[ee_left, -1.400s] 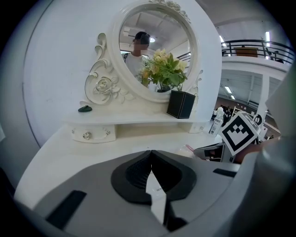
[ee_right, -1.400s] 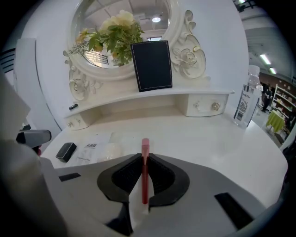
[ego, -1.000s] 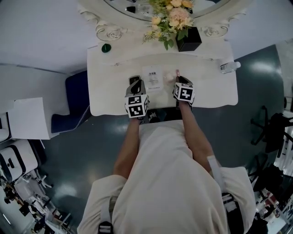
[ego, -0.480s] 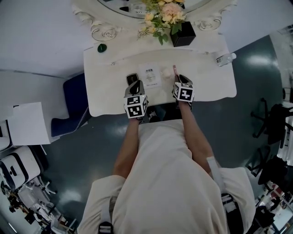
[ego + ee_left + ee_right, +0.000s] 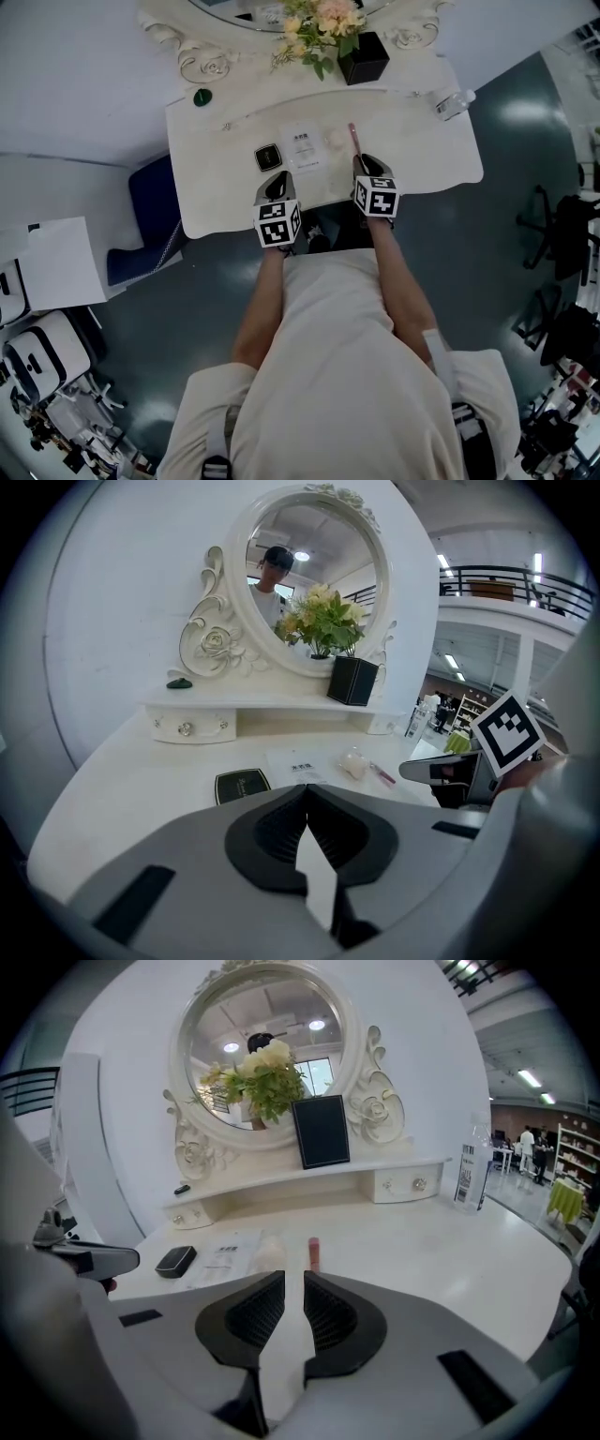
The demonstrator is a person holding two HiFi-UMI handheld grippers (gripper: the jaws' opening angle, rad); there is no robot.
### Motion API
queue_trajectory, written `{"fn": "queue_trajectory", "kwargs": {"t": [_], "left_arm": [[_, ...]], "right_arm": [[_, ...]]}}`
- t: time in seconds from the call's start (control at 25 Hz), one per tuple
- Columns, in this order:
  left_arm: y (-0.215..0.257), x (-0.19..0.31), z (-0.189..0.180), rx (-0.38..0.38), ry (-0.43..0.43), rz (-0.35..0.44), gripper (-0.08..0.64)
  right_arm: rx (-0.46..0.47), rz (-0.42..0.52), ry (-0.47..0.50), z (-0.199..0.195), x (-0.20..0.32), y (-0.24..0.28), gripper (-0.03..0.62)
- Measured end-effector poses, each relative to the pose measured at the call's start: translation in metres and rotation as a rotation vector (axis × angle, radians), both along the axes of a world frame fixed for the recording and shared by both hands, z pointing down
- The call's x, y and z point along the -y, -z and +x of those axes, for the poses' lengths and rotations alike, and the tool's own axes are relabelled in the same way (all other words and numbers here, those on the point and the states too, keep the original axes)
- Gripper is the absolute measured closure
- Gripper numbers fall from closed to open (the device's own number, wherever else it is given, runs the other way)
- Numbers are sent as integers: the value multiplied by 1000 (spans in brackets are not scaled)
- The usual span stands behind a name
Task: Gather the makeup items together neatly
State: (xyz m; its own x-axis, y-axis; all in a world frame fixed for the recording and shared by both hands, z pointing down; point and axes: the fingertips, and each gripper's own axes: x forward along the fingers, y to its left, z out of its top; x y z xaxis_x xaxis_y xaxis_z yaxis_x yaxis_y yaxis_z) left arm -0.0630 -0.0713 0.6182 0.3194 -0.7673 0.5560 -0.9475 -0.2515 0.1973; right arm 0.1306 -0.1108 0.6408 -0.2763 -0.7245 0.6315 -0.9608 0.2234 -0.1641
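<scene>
Black square compact [image 5: 267,156], white sachet [image 5: 304,150], pink tube [image 5: 353,138] seem gathered; left gripper [image 5: 306,789] is pinched together, right gripper [image 5: 294,1277] barely parted, empty.

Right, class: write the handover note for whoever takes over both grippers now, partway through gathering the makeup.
Left gripper: shut, empty, short of the items.
Right gripper: jaws slightly apart, empty.
Items: black compact, white sachet, pale puff and pink tube lie side by side mid-table.
Done: these four look roughly gathered.
Left: probably tighten the row. The small green item on the shelf and the bottle at the far right stand apart.
</scene>
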Motion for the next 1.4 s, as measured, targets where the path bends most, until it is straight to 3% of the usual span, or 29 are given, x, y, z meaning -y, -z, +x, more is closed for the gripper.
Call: {"fn": "queue_trajectory", "kwargs": {"t": [0.44,0.8,1.2,1.4], "left_arm": [[-5,-23,8,-24,-18,-18,545],[15,-29,6,-27,29,0,545],[30,-64,13,-19,74,-8,545],[38,-89,21,-13,85,27,545]], "right_arm": [[22,-15,99,-22,-33,-4,502],[54,1,166,-34,-40,16,506],[87,3,224,-22,-77,38,520],[128,20,219,-8,-101,39,536]]}}
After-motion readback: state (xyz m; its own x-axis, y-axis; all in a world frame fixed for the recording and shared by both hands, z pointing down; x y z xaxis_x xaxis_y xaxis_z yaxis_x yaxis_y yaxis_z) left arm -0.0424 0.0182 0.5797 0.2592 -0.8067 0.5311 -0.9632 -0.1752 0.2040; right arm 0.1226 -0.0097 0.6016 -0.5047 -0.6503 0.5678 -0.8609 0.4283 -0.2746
